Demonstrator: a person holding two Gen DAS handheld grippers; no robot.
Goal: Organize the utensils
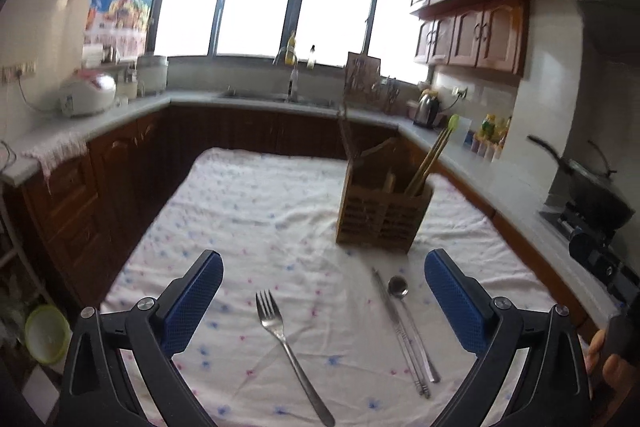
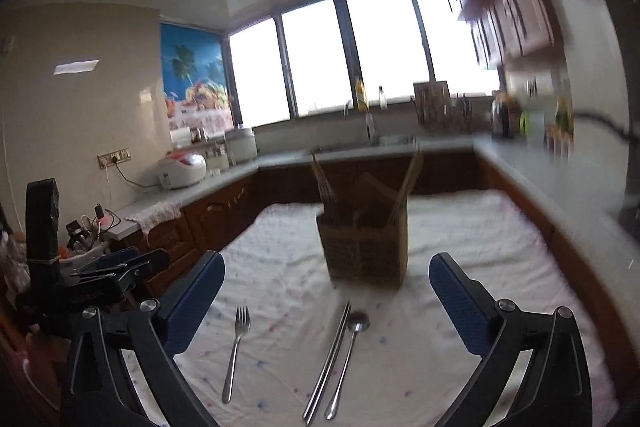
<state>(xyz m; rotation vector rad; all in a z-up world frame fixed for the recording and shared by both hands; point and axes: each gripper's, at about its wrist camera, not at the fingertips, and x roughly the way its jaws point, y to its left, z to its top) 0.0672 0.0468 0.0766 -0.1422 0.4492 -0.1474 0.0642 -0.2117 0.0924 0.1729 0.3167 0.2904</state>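
Observation:
A steel fork (image 1: 286, 341) lies on the white dotted tablecloth (image 1: 256, 211), between the open fingers of my left gripper (image 1: 323, 269). A steel spoon (image 1: 412, 323) and a pair of metal chopsticks (image 1: 400, 335) lie side by side to its right. Behind them stands a wooden slatted utensil holder (image 1: 382, 215) with wooden chopsticks in it. In the right wrist view my right gripper (image 2: 327, 271) is open and empty above the fork (image 2: 237, 351), chopsticks (image 2: 328, 359), spoon (image 2: 349, 355) and holder (image 2: 366, 247). The left gripper also shows at the left edge (image 2: 116, 267).
Dark wood counters run around the table on three sides, with a rice cooker (image 1: 88, 93), sink tap (image 1: 294, 83), kettle (image 1: 428, 107) and a wok on the stove (image 1: 592, 187). A green bowl (image 1: 46, 333) sits low at the left.

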